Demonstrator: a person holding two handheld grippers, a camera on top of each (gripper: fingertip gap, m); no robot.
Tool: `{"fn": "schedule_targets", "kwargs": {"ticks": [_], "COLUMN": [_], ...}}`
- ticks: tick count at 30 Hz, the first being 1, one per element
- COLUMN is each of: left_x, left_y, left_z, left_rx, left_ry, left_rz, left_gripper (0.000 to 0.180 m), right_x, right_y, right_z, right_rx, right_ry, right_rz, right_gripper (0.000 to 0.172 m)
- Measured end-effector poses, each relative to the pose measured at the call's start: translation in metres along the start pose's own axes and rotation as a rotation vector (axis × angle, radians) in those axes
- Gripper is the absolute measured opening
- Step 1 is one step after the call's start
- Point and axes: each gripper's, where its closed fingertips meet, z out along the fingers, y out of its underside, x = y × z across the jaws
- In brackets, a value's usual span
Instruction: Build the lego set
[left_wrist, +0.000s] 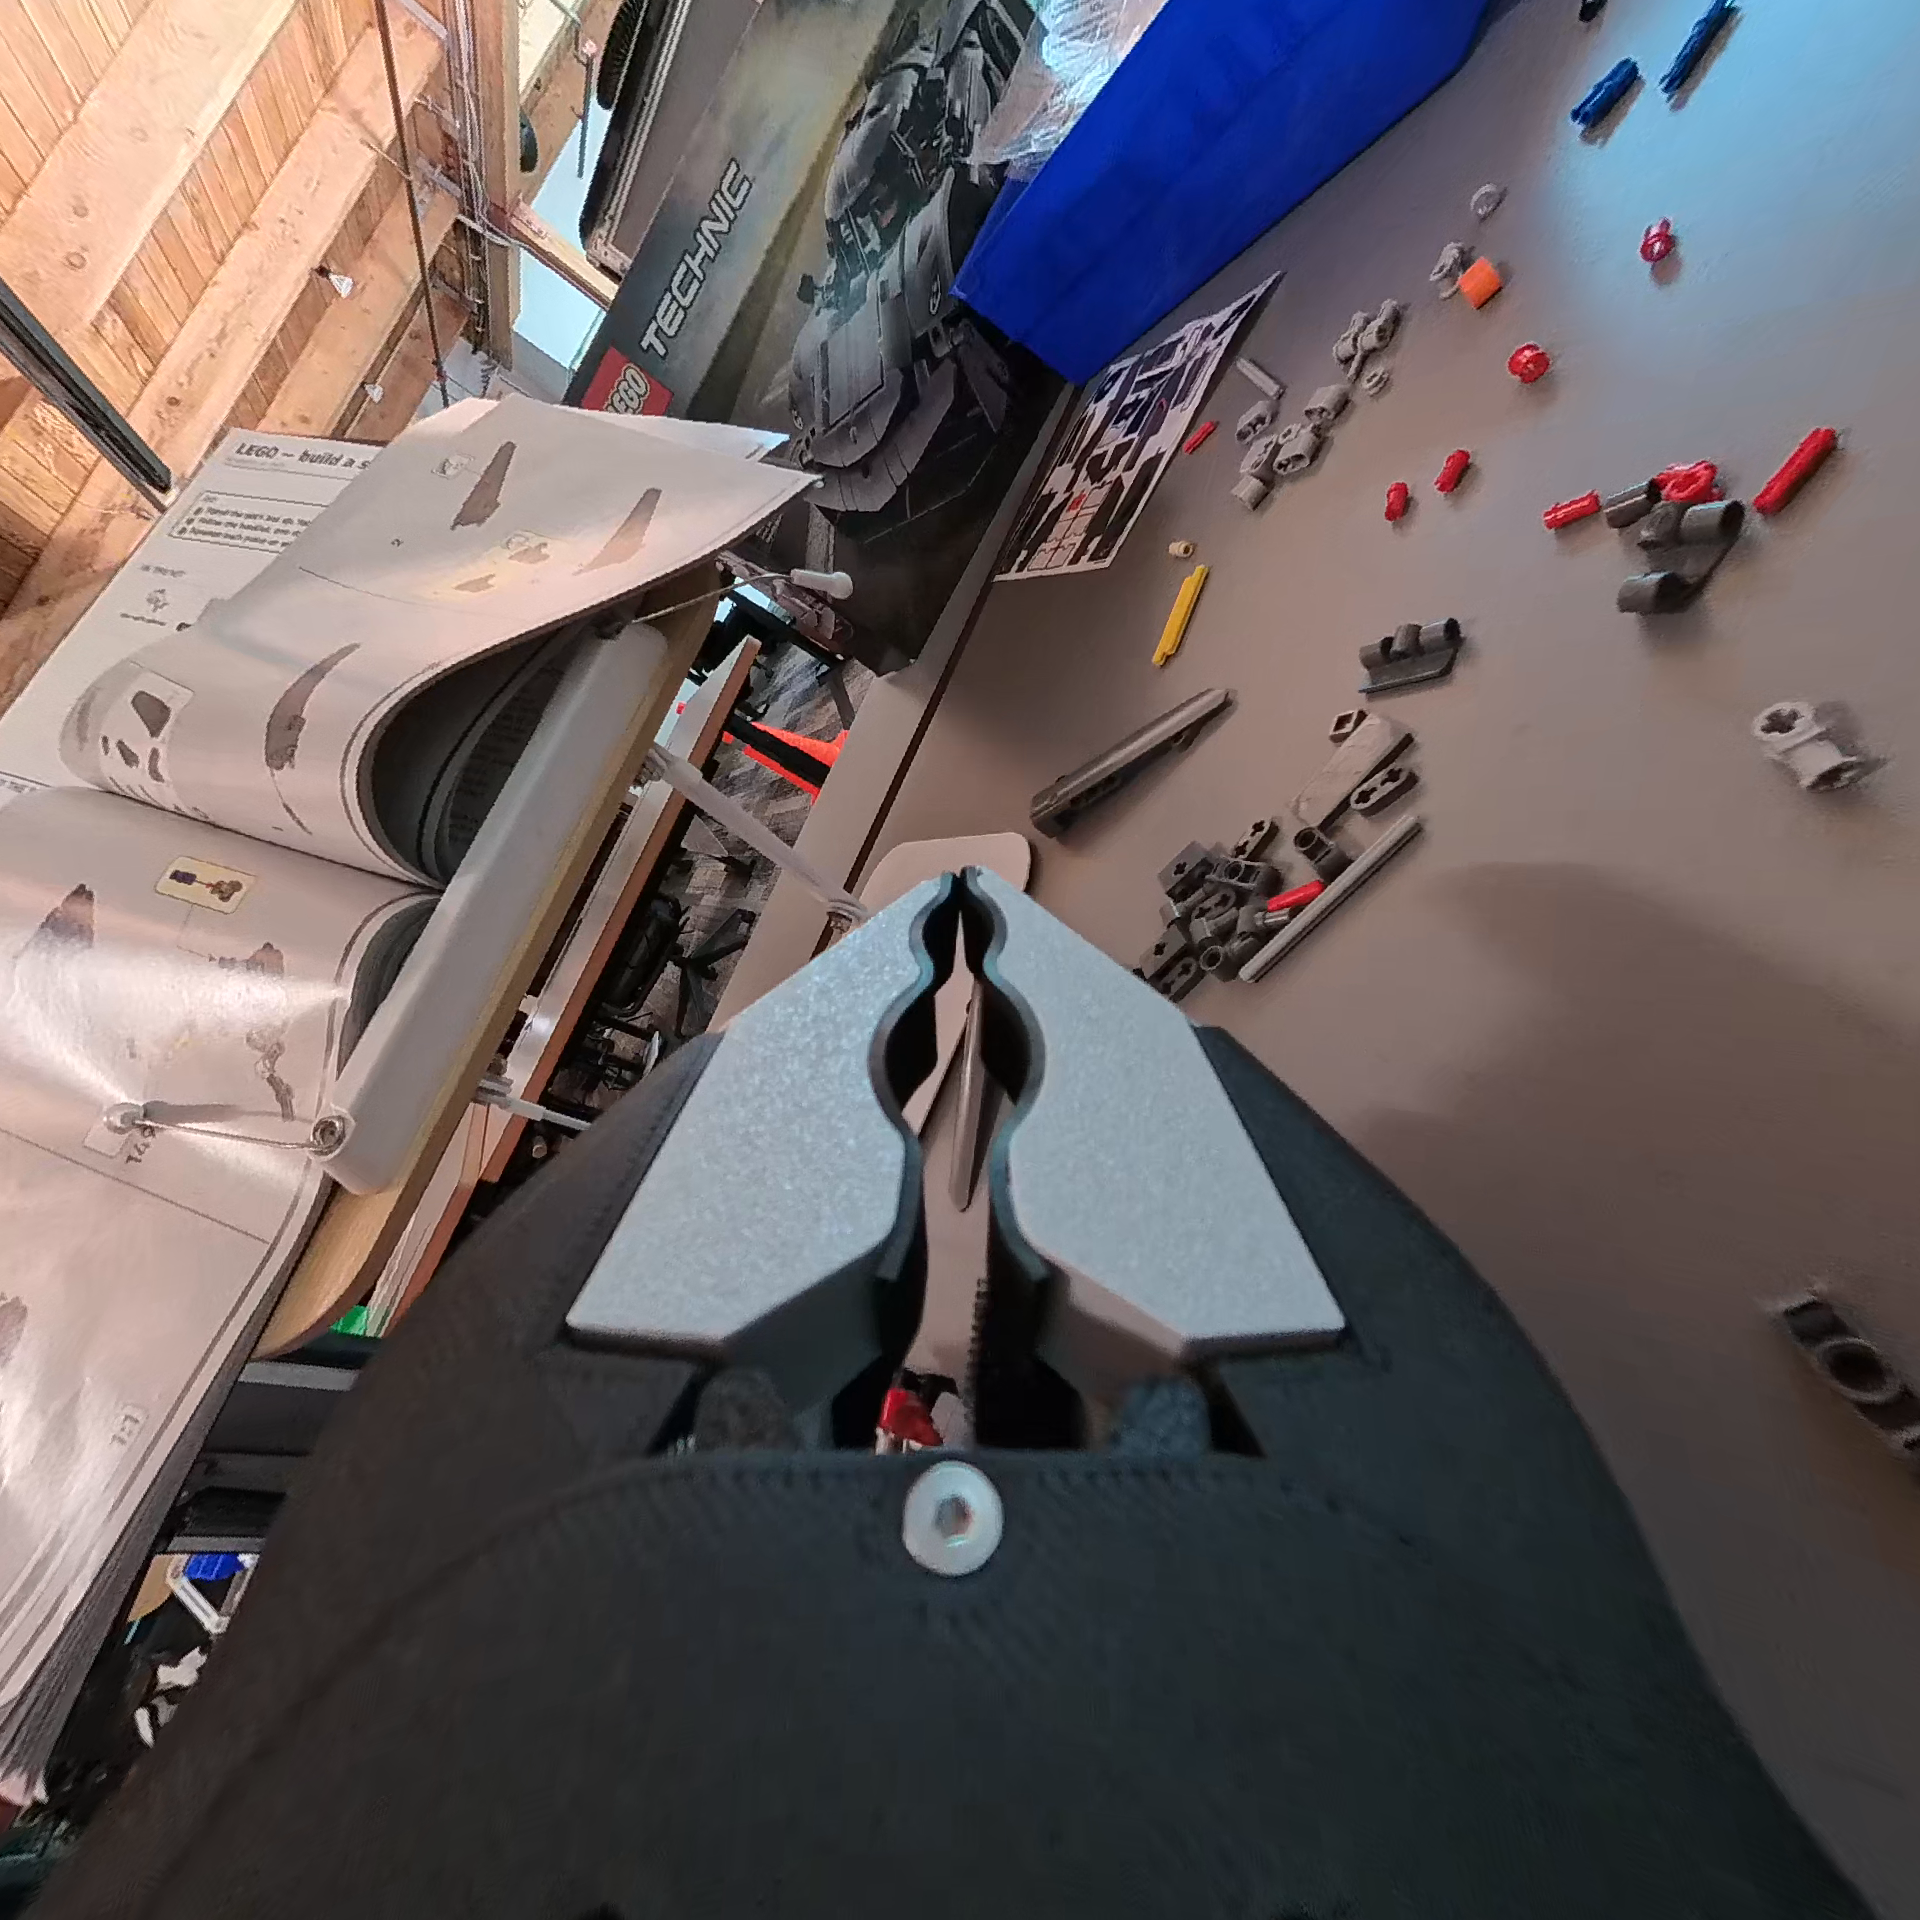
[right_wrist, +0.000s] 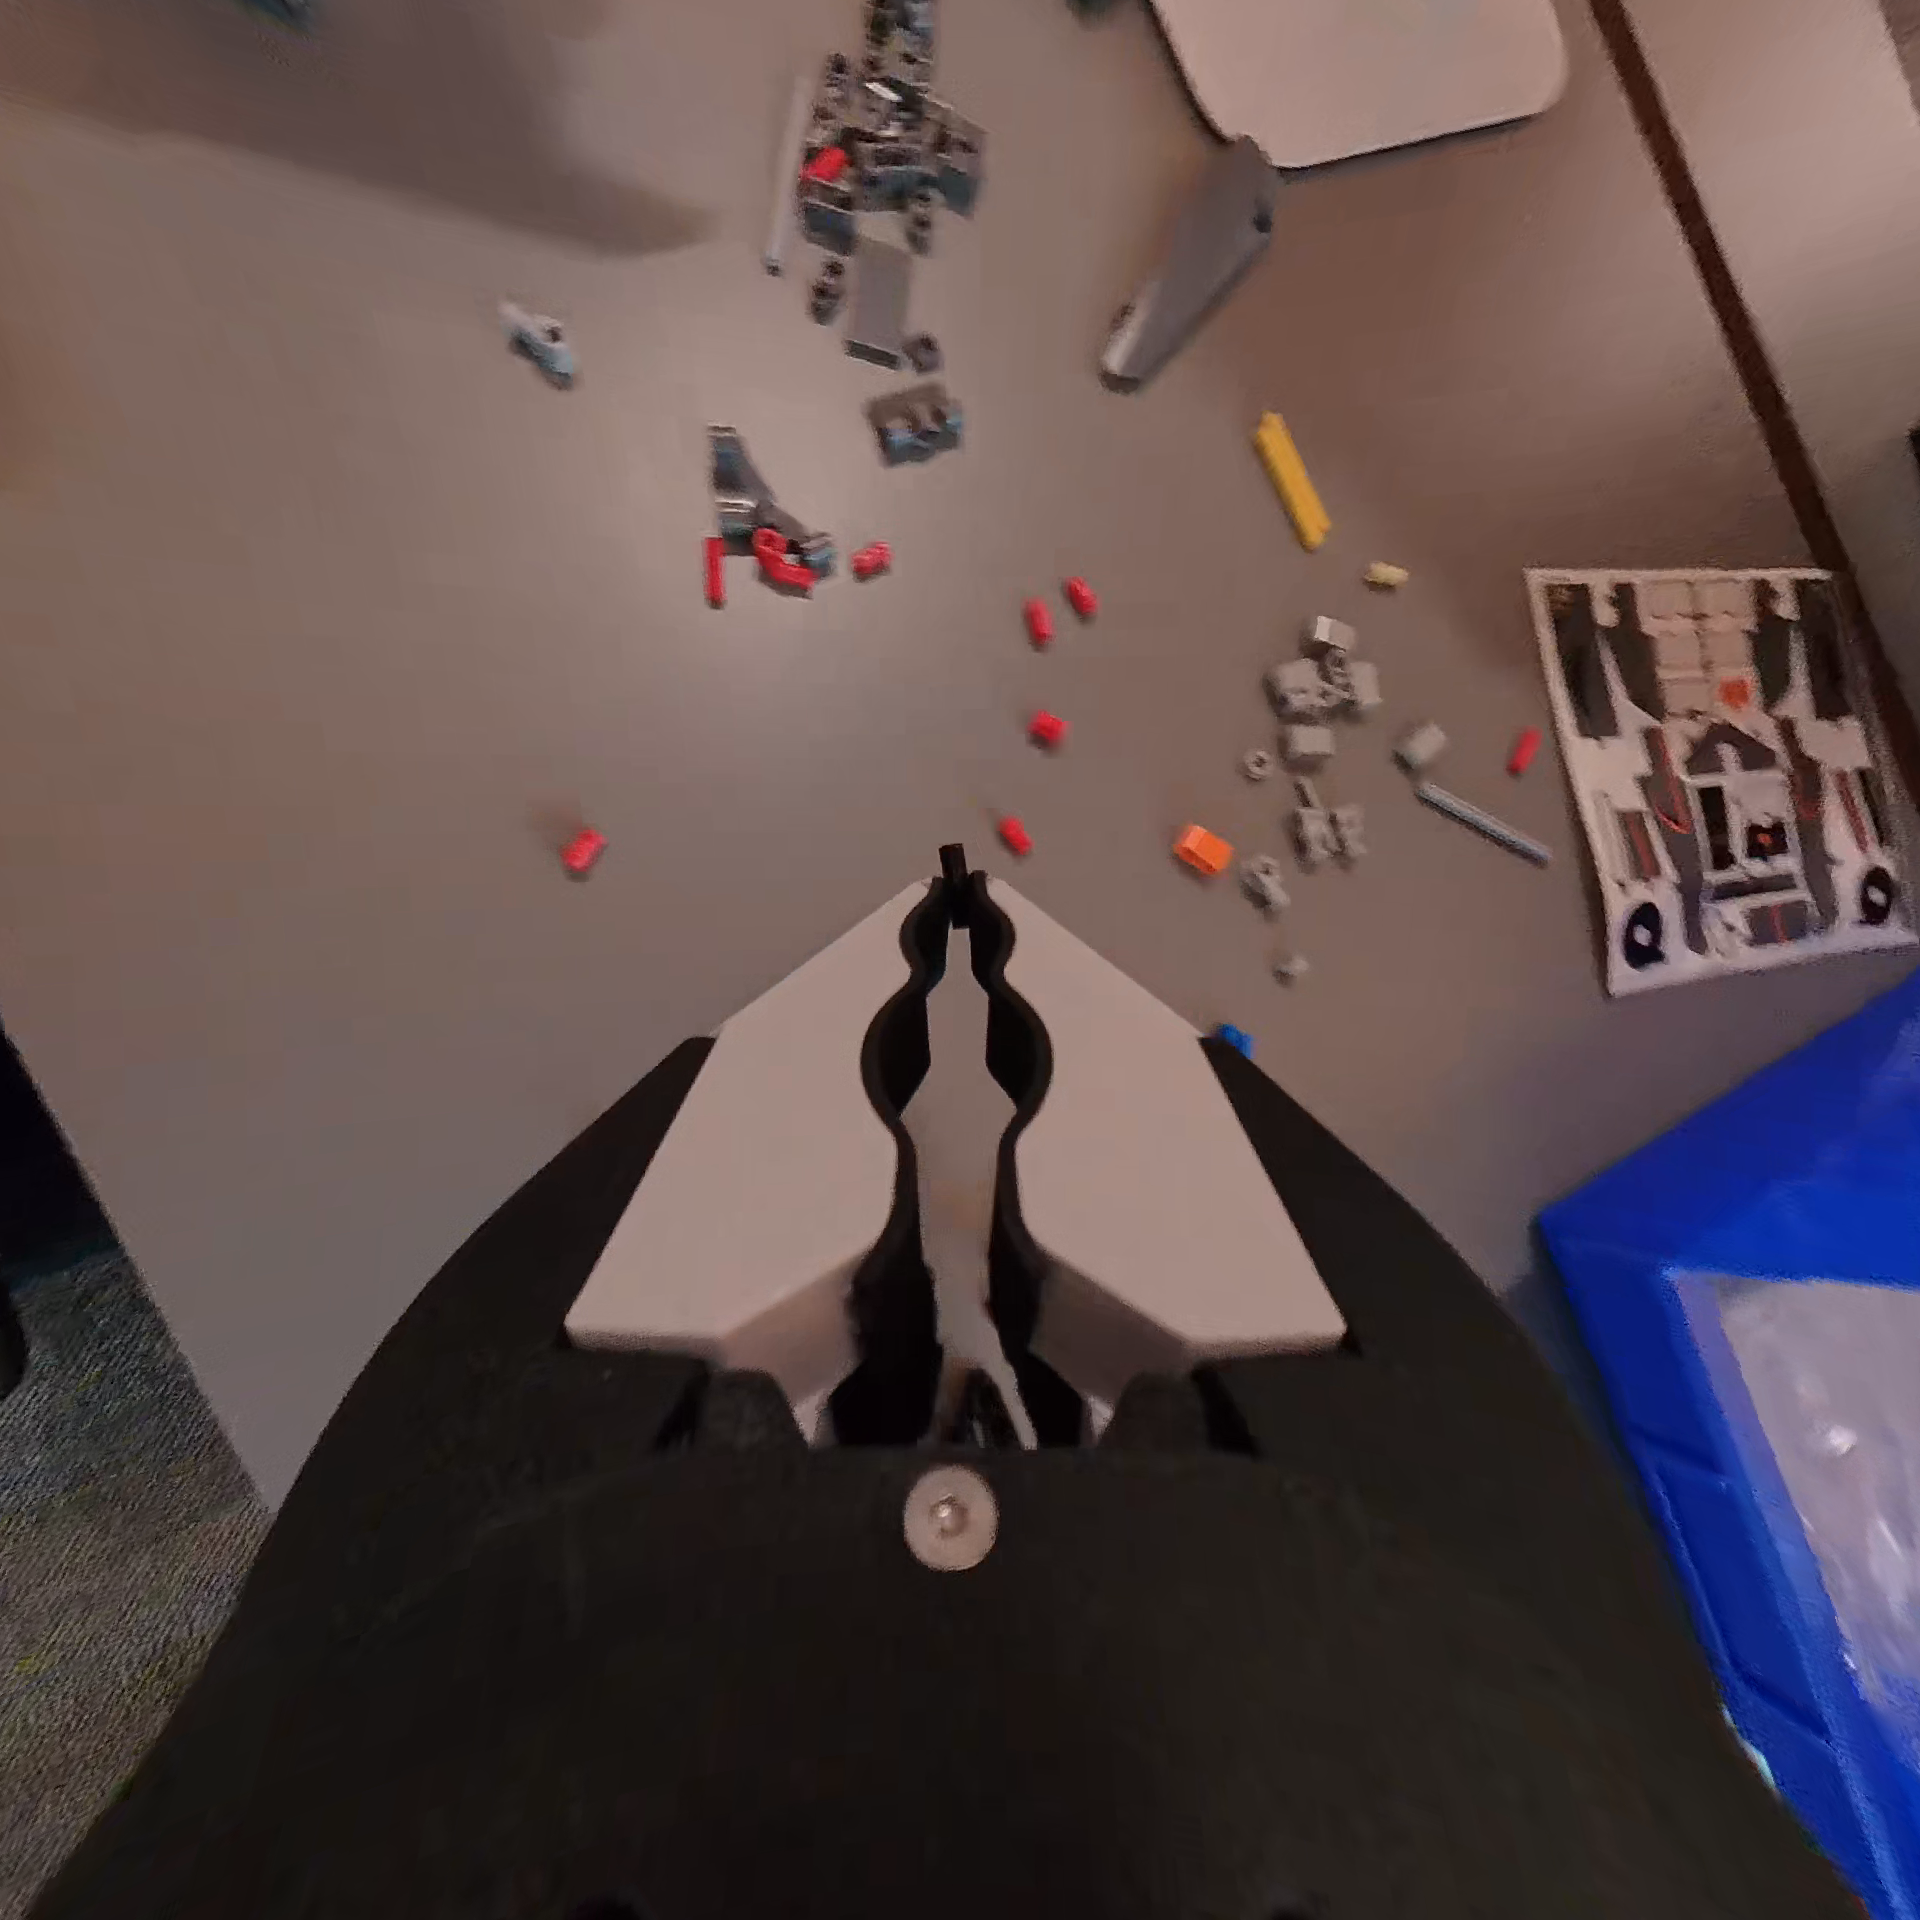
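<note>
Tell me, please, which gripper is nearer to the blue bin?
Right. The right gripper is just beside the blue bin; the left gripper views it far across the table.

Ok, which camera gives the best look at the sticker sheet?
The right wrist view: the sticker sheet lies nearly flat-on and whole beside the blue bin. The left wrist view shows it farther off, slanted and foreshortened.

One yellow axle (right_wrist: 1291, 480), one orange brick (right_wrist: 1203, 849), one sticker sheet (right_wrist: 1714, 774), one blue bin (right_wrist: 1662, 1340).
</note>
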Motion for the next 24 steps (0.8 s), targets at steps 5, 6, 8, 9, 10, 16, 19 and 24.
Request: {"fn": "schedule_targets", "kwargs": {"ticks": [5,6,8,9,10,16,19,24], "left_x": [0.004,0.005,0.005,0.006,0.006,0.007,0.009,0.01], "left_y": [-0.001,-0.001,-0.001,-0.001,-0.001,0.002,0.003,0.004], "left_z": [0.001,0.001,0.001,0.001,0.001,0.003,0.004,0.004], "left_rx": [0.001,0.002,0.001,0.0,-0.001,-0.009,-0.014,-0.016], "left_ry": [0.013,0.014,0.015,0.015,0.015,0.021,0.028,0.03], "left_rz": [0.002,0.003,0.006,0.006,0.005,0.004,0.003,-0.002], "left_gripper": [0.0,0.0,0.0,0.0,0.0,0.0,0.0,0.0], "right_x": [-0.03,-0.029,-0.029,-0.029,-0.029,-0.018,0.003,0.04], "right_y": [0.01,0.015,0.023,0.027,0.031,0.036,0.04,0.062], "right_z": [0.025,0.028,0.035,0.039,0.042,0.034,0.007,-0.064], "right_rx": [-0.093,-0.113,-0.145,-0.161,-0.176,-0.19,-0.172,-0.115], "right_ry": [-0.079,-0.074,-0.085,-0.094,-0.1,-0.067,0.023,0.183], "right_rz": [-0.056,-0.056,-0.047,-0.034,-0.024,-0.003,0.02,0.141], "right_gripper": [0.001,0.001,0.001,0.001,0.002,0.02,0.018,0.012]}}
